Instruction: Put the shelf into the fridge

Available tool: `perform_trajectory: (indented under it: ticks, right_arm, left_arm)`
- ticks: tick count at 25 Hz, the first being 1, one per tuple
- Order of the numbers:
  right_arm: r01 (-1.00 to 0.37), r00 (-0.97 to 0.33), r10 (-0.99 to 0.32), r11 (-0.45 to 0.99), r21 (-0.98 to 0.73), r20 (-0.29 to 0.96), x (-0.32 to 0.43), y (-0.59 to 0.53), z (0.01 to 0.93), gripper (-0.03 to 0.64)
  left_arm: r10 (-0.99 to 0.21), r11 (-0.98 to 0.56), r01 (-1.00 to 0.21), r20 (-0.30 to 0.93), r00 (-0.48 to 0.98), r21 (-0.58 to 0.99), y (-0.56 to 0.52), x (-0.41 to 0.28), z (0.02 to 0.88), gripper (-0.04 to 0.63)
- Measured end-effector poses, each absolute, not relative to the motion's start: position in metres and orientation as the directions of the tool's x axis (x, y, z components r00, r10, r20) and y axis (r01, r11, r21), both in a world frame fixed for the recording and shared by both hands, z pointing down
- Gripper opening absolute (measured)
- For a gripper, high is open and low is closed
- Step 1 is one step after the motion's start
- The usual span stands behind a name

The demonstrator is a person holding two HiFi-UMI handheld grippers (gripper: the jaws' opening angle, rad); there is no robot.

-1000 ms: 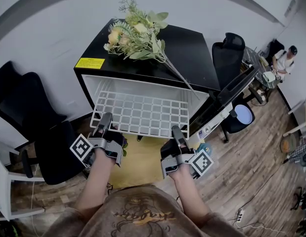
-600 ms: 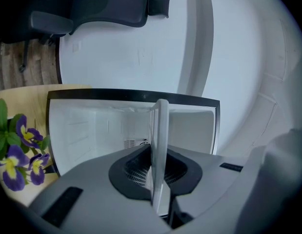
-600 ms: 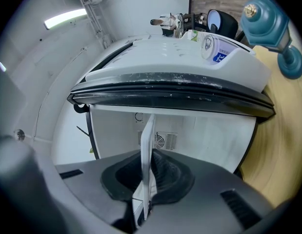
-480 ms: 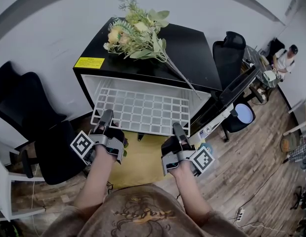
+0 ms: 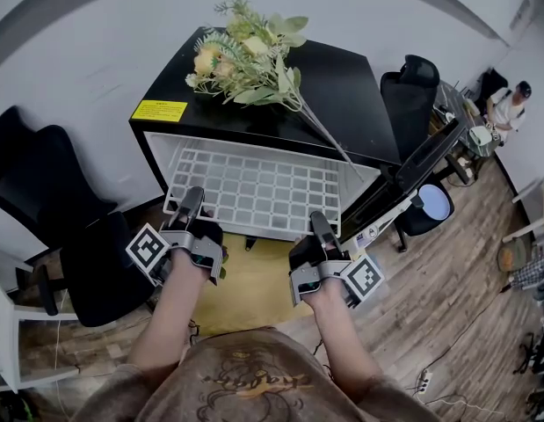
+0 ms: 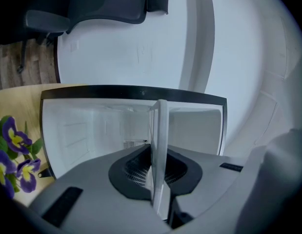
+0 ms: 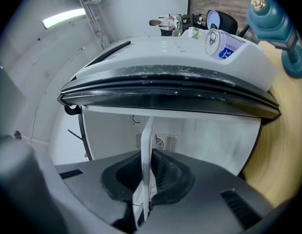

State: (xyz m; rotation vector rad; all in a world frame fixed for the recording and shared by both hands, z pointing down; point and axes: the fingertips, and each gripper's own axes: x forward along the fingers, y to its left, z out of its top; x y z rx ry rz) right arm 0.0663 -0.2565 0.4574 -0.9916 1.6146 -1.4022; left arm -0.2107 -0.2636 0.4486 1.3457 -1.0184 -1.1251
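A white wire-grid shelf (image 5: pixel 254 192) lies level, its far part inside the open black mini fridge (image 5: pixel 342 86). My left gripper (image 5: pixel 191 207) is shut on the shelf's near left corner. On the near right corner my right gripper (image 5: pixel 319 228) is shut too. In the left gripper view the shelf (image 6: pixel 159 150) shows edge-on between the jaws, with the white fridge cavity (image 6: pixel 92 130) ahead. The right gripper view shows the shelf edge (image 7: pixel 147 174) clamped the same way, and the fridge's back wall with a vent (image 7: pixel 160 141) behind it.
A bunch of artificial flowers (image 5: pixel 245 60) lies on the fridge top. The fridge door (image 5: pixel 403 183) stands open to the right, with items in its rack. Black office chairs (image 5: pixel 52 218) stand at left and behind right (image 5: pixel 403 95). A yellow mat (image 5: pixel 245 288) lies below.
The shelf and both grippers have edged slightly forward toward the fridge; the grip on both corners is unchanged.
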Motion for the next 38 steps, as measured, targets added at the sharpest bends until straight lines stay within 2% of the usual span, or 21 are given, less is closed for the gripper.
perform_trajectory:
  ticks: [28,38]
  right_arm:
    - [-0.069,-0.364,-0.93,0.084,-0.994,-0.053,0.066,-0.299,0.455,0.026]
    - [-0.106,-0.39,-0.92,0.081,-0.991,-0.034,0.067,-0.299,0.455,0.02]
  left_arm:
    - [-0.977,-0.077,0.021,-0.079,0.196,0.997,-0.307,-0.209,0.446,0.051]
    - [-0.976,-0.081,0.023,-0.084,0.199,0.996,-0.306,-0.21,0.447,0.051]
